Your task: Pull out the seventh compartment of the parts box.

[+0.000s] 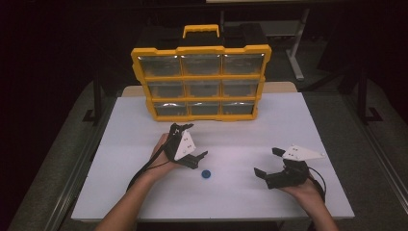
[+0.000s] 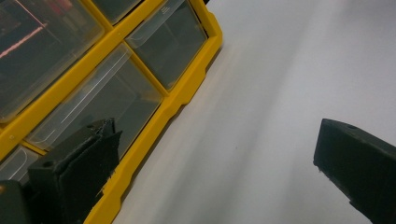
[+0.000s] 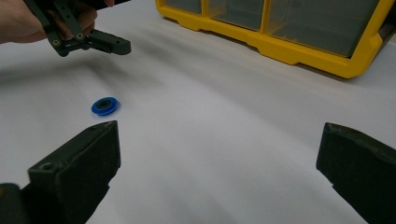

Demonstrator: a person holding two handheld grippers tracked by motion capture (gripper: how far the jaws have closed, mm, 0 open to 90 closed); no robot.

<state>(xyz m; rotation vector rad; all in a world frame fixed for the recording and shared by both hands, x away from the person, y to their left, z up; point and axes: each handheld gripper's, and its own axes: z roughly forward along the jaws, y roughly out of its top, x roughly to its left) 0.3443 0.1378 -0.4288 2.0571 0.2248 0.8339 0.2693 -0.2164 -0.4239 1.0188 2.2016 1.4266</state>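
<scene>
A small blue ring-shaped part (image 1: 206, 173) lies flat on the white table (image 1: 240, 192), alone on the bare surface between the two grippers and nearer to the left one. The left gripper (image 1: 191, 140) hangs just behind and to the left of it in the high view, with its jaws spread wide and nothing between them; one jaw points toward the organiser and the other reaches out toward the blue part without touching it. In the left gripper view the two black jaws stand well apart over the table, with the lower corner of the yellow drawer organiser (image 2: 140, 116) close ahead on a tilt. The right gripper (image 1: 268, 161) is held low over the right side of the table, well apart from the blue part, its jaws also wide open and empty. In the right gripper view the blue part (image 3: 104, 106) sits ahead of the left-hand jaw, and the left gripper (image 3: 88, 43) shows beyond it in the person's hand. The organiser (image 1: 202, 82) stands upright at the far edge of the table, three rows of three clear drawers in a yellow frame with a carrying handle on top, all drawers pushed in.
</scene>
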